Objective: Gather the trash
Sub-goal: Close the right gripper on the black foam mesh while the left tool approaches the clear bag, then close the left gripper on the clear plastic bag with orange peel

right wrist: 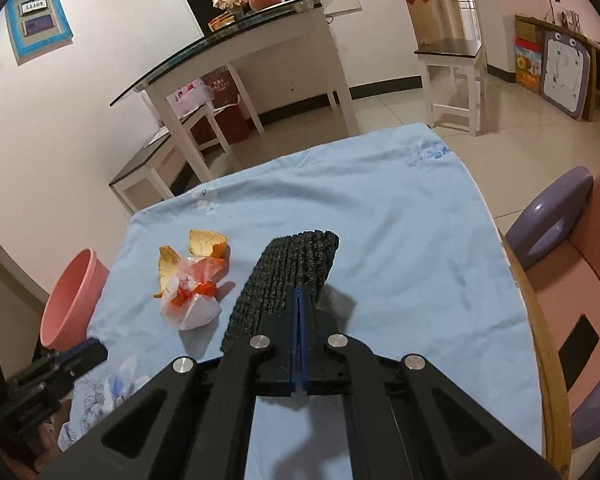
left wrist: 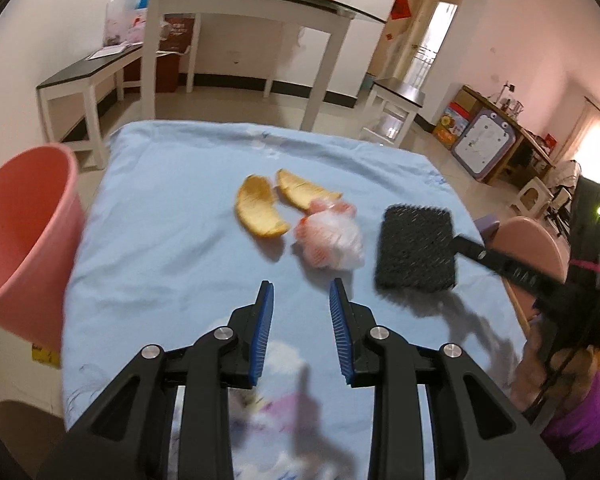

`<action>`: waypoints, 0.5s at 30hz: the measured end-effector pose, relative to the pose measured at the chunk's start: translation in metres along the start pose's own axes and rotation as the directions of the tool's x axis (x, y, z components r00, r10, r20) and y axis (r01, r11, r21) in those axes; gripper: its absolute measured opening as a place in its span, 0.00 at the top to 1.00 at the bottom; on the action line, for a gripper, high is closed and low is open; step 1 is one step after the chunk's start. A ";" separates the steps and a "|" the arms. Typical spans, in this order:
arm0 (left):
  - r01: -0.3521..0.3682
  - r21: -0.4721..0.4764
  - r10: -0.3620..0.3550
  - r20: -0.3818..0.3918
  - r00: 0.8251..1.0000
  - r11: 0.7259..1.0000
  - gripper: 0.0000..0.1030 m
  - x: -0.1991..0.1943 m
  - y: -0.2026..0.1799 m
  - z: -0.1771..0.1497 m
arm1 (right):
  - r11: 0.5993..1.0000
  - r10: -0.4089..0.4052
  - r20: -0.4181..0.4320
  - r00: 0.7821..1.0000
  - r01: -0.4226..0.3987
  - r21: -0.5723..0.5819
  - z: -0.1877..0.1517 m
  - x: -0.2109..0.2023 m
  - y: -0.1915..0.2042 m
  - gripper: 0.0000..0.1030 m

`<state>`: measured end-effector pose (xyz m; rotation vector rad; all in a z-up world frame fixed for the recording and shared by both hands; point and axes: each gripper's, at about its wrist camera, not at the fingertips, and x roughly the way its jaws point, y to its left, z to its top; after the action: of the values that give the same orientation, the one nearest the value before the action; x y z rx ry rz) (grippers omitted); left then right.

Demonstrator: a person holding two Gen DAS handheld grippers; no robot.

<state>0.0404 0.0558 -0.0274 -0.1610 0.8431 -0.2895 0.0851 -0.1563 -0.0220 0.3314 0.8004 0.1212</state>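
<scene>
1. In the left wrist view, the left gripper (left wrist: 301, 286) is standing at the lower middle of the frame, over the light blue cloth (left wrist: 172, 248). Its jaws are standing partly apart, about half way, and nothing is lying between the blue pads (left wrist: 264, 332); they are touching nothing.
2. Just above the fingertips, in the middle of the frame, the trash is lying on the cloth: two orange peels (left wrist: 260, 212) side by side, and a crumpled white and orange plastic wrapper (left wrist: 330, 238) that is touching the right peel.
3. At the right of the wrapper, a black mesh pad (left wrist: 416, 248) is hanging a little above the cloth, throwing a shadow under it. The right gripper (left wrist: 466, 246) is coming in from the right edge and is holding this pad at its side.
4. A pink bucket (left wrist: 24, 240) is standing at the left edge of the frame, beside the table.
5. In the right wrist view, the right gripper (right wrist: 300, 290) is filling the lower middle. Its jaws are pressed fully together on the near edge of the black mesh pad (right wrist: 288, 276), which is reaching up and away from the fingertips.
6. The orange peels (right wrist: 206, 244) and the wrapper (right wrist: 192, 300) are lying left of the pad, near it but apart from it.
7. The pink bucket (right wrist: 72, 296) is showing at the left edge, beyond the cloth (right wrist: 400, 240).
</scene>
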 end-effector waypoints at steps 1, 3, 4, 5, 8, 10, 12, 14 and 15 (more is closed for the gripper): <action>0.008 0.014 -0.008 0.001 1.000 1.000 0.72 0.004 -0.005 0.003 | 1.000 0.002 -0.007 1.000 -0.002 0.004 -0.001 0.002 -0.002 0.99; 0.007 0.030 -0.007 -0.001 1.000 1.000 0.72 0.012 -0.013 0.009 | 1.000 0.010 -0.015 1.000 -0.010 0.013 -0.005 0.006 -0.004 0.99; 0.008 0.030 -0.008 -0.009 1.000 1.000 0.72 0.018 -0.016 0.011 | 1.000 0.017 -0.017 1.000 -0.016 0.019 -0.006 0.007 -0.007 0.99; 0.016 0.020 -0.016 -0.018 1.000 1.000 0.72 0.024 -0.018 0.014 | 0.999 0.024 -0.022 0.999 -0.023 0.026 -0.007 0.009 -0.008 0.99; 0.013 -0.014 -0.013 -0.033 0.999 1.000 0.72 0.038 -0.020 0.020 | 0.997 0.053 -0.036 0.998 -0.051 0.055 -0.009 0.012 -0.015 0.98; 0.019 -0.062 -0.021 -0.045 0.999 0.998 0.72 0.047 -0.018 0.024 | 0.996 0.064 -0.045 0.997 -0.061 0.070 -0.011 0.013 -0.018 0.98; 0.018 -0.097 -0.024 -0.055 0.998 0.995 0.72 0.053 -0.018 0.026 | 0.995 0.075 -0.054 0.996 -0.071 0.077 -0.013 0.015 -0.019 0.98; 0.011 -0.116 -0.018 -0.063 0.998 0.993 0.72 0.060 -0.017 0.027 | 0.994 0.086 -0.055 0.995 -0.082 0.075 -0.013 0.015 -0.019 0.98; -0.002 -0.117 -0.006 -0.067 0.998 0.993 0.72 0.063 -0.018 0.028 | 0.994 0.089 -0.055 0.995 -0.085 0.075 -0.013 0.015 -0.018 0.98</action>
<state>0.0975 0.0197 -0.0497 -0.2627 0.9267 -0.2485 0.0854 -0.1669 -0.0469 0.4332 0.8491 0.1845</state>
